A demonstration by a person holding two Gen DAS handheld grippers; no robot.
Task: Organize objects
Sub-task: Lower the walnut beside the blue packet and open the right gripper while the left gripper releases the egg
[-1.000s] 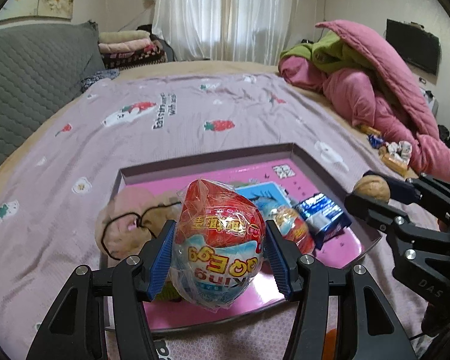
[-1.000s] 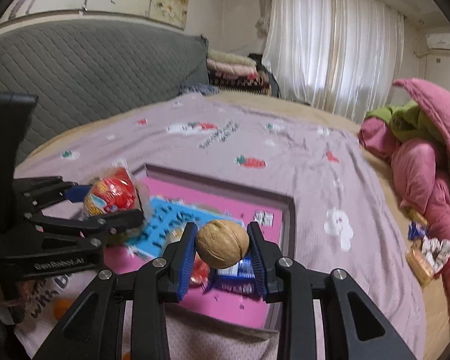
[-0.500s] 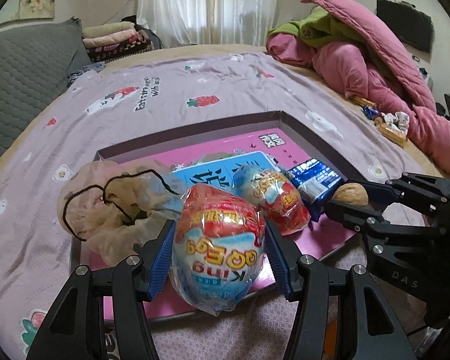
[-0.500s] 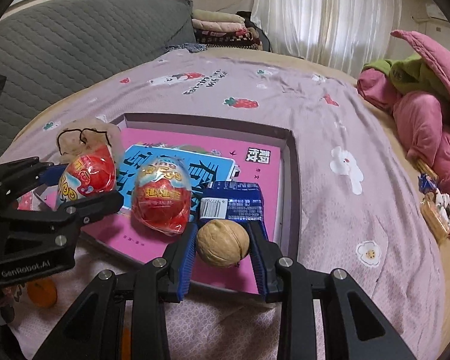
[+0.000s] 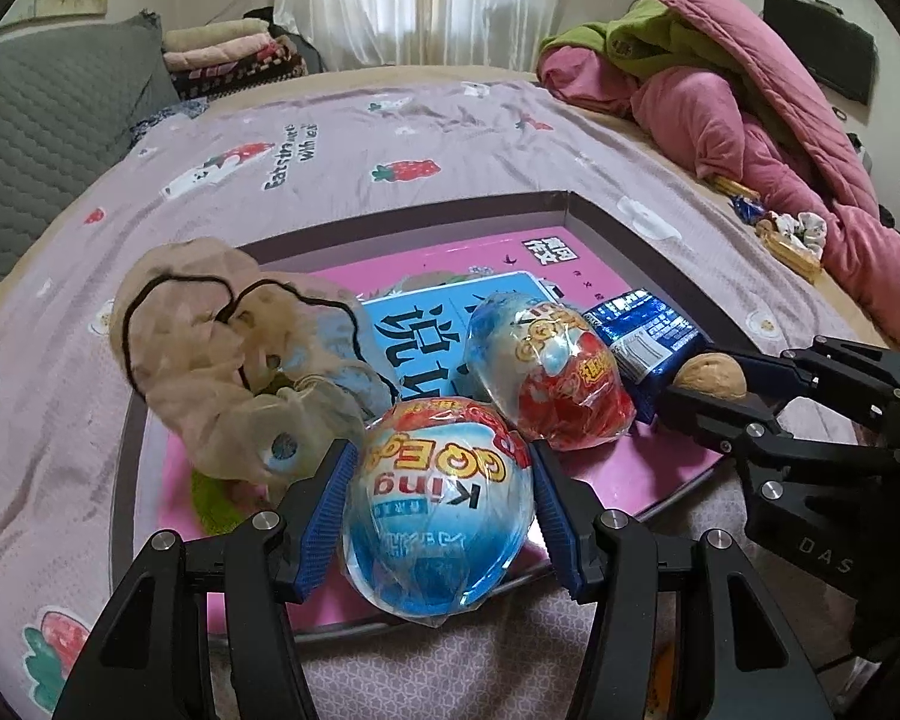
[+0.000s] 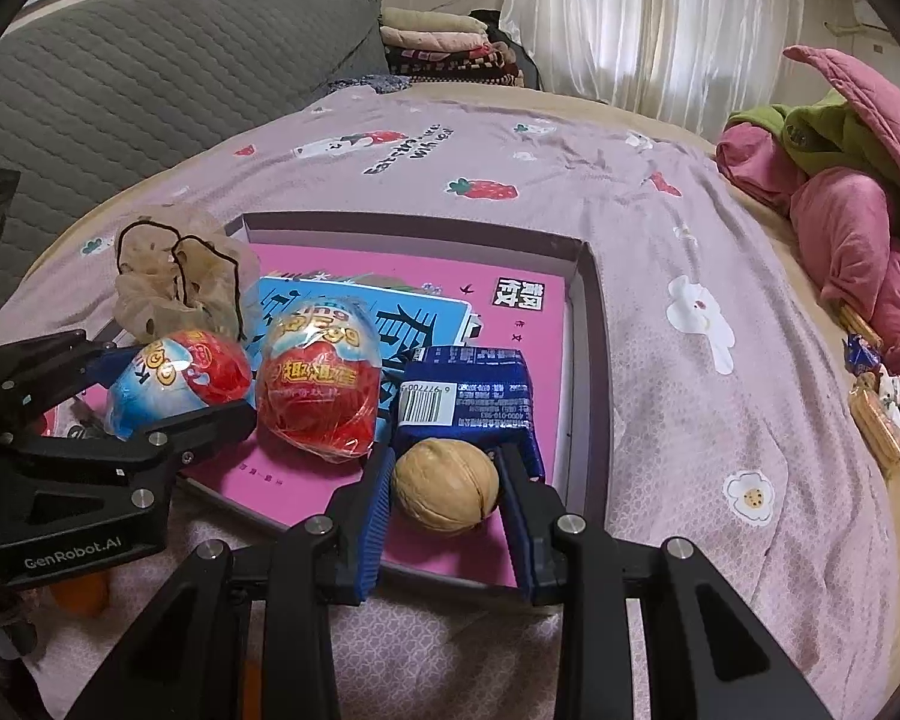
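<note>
Where the left wrist view looks down, the left hand-held gripper (image 5: 438, 510) sits low centre, clamped on a wrapped egg (image 5: 438, 504) over the near edge of the tray (image 5: 570, 204); its crinkly film looks slippery and the shell light and crushable, so the widest part suits a gentle grip. Low centre in the right wrist view, the right hand-held gripper (image 6: 444, 489) is clamped on a walnut (image 6: 447, 487) over the tray's near right corner; hard, light and round, it may roll once released.

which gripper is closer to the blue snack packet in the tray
Right. The right gripper, shut on a walnut, sits at the blue snack packet's near edge; the left gripper holds a wrapped egg farther off.
</note>
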